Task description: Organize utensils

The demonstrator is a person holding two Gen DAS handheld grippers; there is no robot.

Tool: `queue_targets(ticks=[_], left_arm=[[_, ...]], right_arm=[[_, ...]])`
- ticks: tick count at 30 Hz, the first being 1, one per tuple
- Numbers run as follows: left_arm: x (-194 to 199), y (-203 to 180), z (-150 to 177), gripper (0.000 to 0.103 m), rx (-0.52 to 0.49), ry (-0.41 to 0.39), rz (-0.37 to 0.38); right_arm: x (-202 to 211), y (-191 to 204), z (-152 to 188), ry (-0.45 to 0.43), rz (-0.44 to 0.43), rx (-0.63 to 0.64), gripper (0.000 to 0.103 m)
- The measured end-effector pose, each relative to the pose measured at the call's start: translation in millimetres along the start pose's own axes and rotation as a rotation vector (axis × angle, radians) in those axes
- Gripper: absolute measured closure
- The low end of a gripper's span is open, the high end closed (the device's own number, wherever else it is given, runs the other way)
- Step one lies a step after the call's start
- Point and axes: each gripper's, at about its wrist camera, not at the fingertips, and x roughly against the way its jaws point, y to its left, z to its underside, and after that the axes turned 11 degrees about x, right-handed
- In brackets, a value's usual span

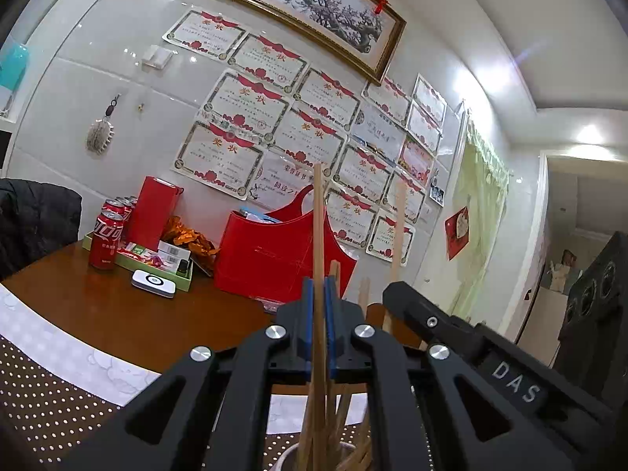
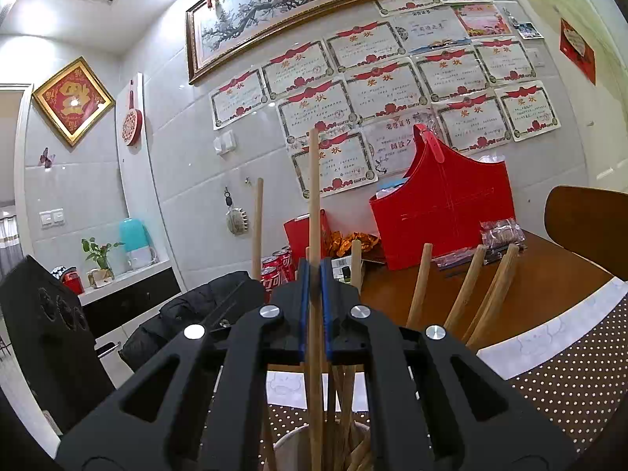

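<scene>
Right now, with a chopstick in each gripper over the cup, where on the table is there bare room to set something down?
Bare wood lies in front of the white box and cola can, out to the dotted mat. More bare wood sits between the red basket and the mat's pale border. It is crowded along the wall around the green tray and at the cup, full of chopsticks.

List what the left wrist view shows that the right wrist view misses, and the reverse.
Left wrist view only: the white device by the green tray, the pale green curtain, and the right tool seen from the side.

Right wrist view only: the red and gold framed picture, the potted plant, the teal jug and a wooden chair back.

Both: a tool shut on one upright chopstick, with more chopsticks in a white cup below, the red basket, cola cans, certificates and the blossom painting.
</scene>
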Motion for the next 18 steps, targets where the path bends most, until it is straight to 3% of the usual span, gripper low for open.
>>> queue_targets(ticks=[4, 5, 7, 8, 9, 12, 14, 15, 18], left_arm=[[2, 1, 4, 0.097, -0.005, 0.002, 0.001], [1, 0, 3, 0.097, -0.006, 0.005, 0.001], [3, 0, 3, 0.091, -0.008, 0.008, -0.003], [4, 0, 2, 0.075, -0.005, 0.007, -0.007], [6, 0, 1, 0.062, -0.003, 0.001, -0.01], [15, -3, -5, 0.043, 0.001, -0.007, -0.022], [25, -8, -11, 0.037, -0.005, -0.021, -0.023], [29, -10, -13, 0.029, -0.01, -0.021, -0.023], [47, -27, -22, 0.017, -0.058, -0.029, -0.062]], right_arm=[[2, 0, 1, 0.017, -0.002, 0.005, 0.095], [3, 0, 0, 0.019, -0.004, 0.005, 0.088], [8, -1, -1, 0.012, 0.0, 0.0, 0.05], [11, -2, -2, 0.003, 0.004, -0.007, 0.027], [16, -3, -4, -0.014, 0.012, -0.012, 0.027], [28, -5, -11, -0.032, 0.006, -0.016, 0.017], [37, -7, -17, -0.045, 0.015, -0.022, 0.009], [44, -8, -23, -0.056, 0.022, -0.025, 0.006], [59, -12, -36, -0.051, 0.03, -0.024, 0.006]])
